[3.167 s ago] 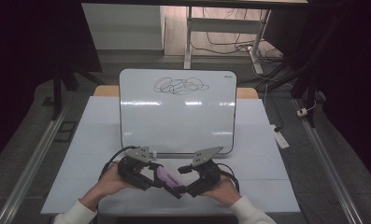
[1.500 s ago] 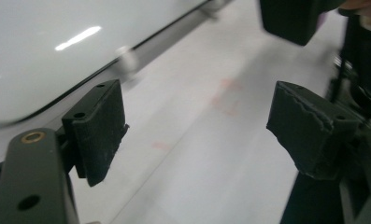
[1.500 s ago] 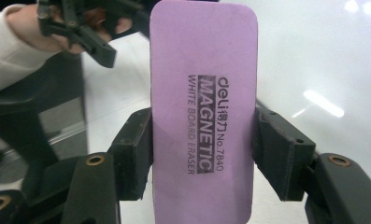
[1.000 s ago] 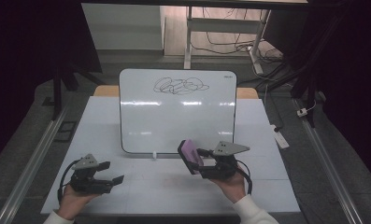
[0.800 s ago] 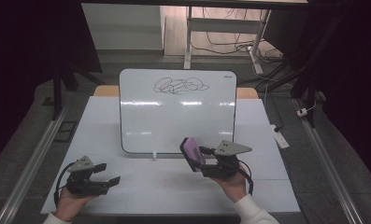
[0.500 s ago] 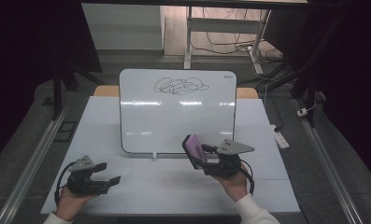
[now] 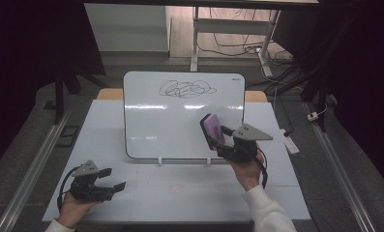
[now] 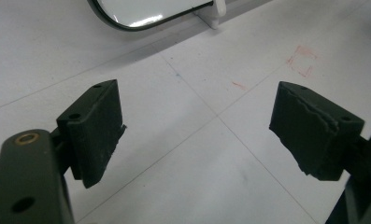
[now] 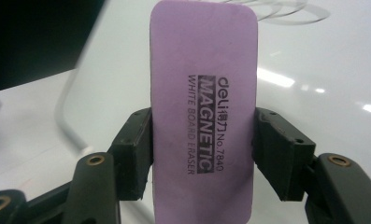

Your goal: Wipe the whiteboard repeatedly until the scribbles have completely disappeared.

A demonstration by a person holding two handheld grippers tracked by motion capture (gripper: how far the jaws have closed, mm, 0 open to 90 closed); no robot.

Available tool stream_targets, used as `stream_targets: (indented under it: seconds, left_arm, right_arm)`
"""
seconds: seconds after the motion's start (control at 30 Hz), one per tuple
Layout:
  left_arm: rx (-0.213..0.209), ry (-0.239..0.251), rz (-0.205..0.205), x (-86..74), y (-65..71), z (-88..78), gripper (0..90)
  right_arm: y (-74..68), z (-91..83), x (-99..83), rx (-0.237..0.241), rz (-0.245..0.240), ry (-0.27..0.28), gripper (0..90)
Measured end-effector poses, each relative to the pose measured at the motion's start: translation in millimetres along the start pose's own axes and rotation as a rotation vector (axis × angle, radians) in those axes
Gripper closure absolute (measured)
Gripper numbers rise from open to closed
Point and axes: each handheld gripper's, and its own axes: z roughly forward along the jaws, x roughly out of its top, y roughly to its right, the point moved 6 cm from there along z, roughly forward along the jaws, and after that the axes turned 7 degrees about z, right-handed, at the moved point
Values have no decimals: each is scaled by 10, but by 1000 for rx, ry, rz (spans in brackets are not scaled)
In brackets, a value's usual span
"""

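The white tabletop (image 7: 180, 193) carried an upright whiteboard (image 7: 180, 121) on small white feet, with a black scribble (image 7: 187, 89) near its top edge. In front of the board's lower right part, the right claw (image 7: 217, 140) gripped a purple whiteboard eraser (image 7: 212, 129), raised off the tabletop; in the right gripper view the eraser (image 9: 204, 112) stood on end with both pads pressed against its long sides. Whether the eraser touched the board could not be told from the high view, though it seemed just short of it. The left claw (image 7: 113, 180) rested low near the tabletop's front left corner, well apart from the board, its jaws spread wide with nothing between them. Faint red marks (image 8: 302, 59) showed on the tabletop beyond it.
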Motion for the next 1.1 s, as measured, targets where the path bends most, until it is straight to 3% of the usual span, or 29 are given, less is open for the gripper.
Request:
stream_targets:
  seconds: [0.17, 0.43, 0.67, 0.83, 1.1]
  left_arm:
    - [-5, -2, 9, -5, -2, 13, 178]
    - [-12, -2, 8, -20, -28, 17, 179]
    - [-17, -1, 6, -28, -38, 19, 179]
    - [-20, 1, 1, -32, -47, 22, 179]
    - [-23, 1, 4, -28, -40, 25, 179]
  right_arm:
    - [239, 133, 280, -104, 28, 14, 403]
    - [417, 365, 609, -213, -6, 1, 404]
    - [587, 531, 802, -295, -8, -2, 404]
    - [650, 621, 888, -322, 7, -7, 404]
    - [600, 747, 908, -344, -15, -44, 406]
